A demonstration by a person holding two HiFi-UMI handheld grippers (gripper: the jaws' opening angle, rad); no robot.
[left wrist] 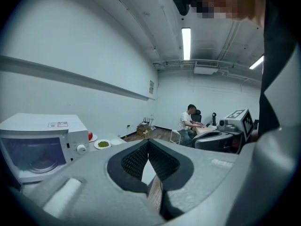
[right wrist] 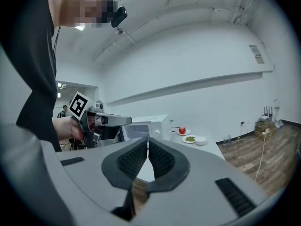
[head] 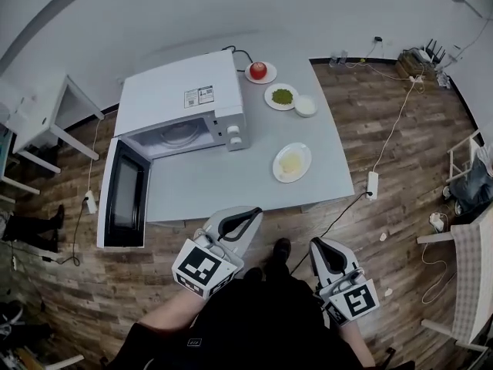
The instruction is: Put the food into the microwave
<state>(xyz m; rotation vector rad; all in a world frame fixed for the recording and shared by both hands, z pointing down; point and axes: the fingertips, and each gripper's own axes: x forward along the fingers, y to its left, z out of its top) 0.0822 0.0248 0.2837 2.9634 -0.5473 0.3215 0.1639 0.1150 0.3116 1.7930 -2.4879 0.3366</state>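
Jaws on the left gripper (left wrist: 148,144) are pinched shut at the tips, nothing in them. Looking past them, the microwave (left wrist: 40,145) sits off to the left, and just right of it you can spot a red fruit (left wrist: 90,136) and a plate of green food (left wrist: 103,144). Same deal on the right gripper (right wrist: 147,144): pads closed on each other, totally empty. From its view the left gripper hangs off to the left in the person's hand, and further out there's the microwave, the red fruit, the green plate and a small white bowl (right wrist: 201,140) lined up along the wall. From the head view, both grippers are held low by the person's body, just off the near edge of the grey table (head: 223,187) and well apart from any food. The microwave door (head: 123,195) is swung wide open past the table's left edge, and the turntable shows inside. All the food is out on the table: fruit, green plate and bowl at the far side, and a plate of pale food (head: 292,163) on its own nearer the front.
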